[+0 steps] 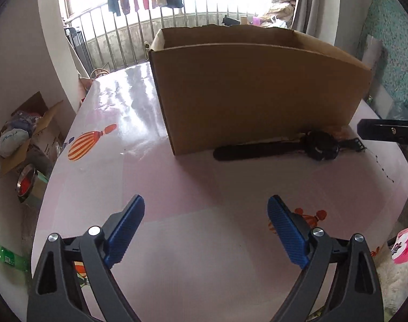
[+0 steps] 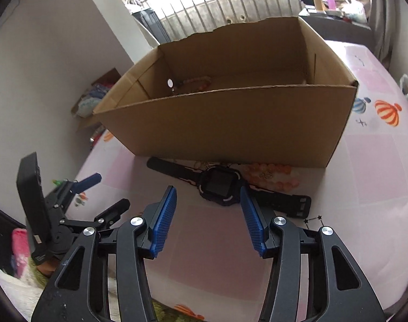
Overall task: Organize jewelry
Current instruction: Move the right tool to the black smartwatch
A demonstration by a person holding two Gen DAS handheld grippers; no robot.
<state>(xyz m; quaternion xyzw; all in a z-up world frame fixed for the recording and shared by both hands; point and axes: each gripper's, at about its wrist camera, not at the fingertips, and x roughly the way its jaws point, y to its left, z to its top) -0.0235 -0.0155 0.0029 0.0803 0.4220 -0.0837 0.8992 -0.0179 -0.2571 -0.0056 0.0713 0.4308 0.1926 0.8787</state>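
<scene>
My left hand-held gripper gapes wide and empty over the desk; my right hand-held gripper hangs half-open, empty, before the black watch beside the cardboard box

A table covered with a glossy pink cloth printed with striped hot-air balloons is seen. On it, toward the far side, an open cardboard box is set. Just near of the box, a black watch is laid flat, with orange beads to its right. A thin dark chain is laid nearer, right of the strap.
</scene>
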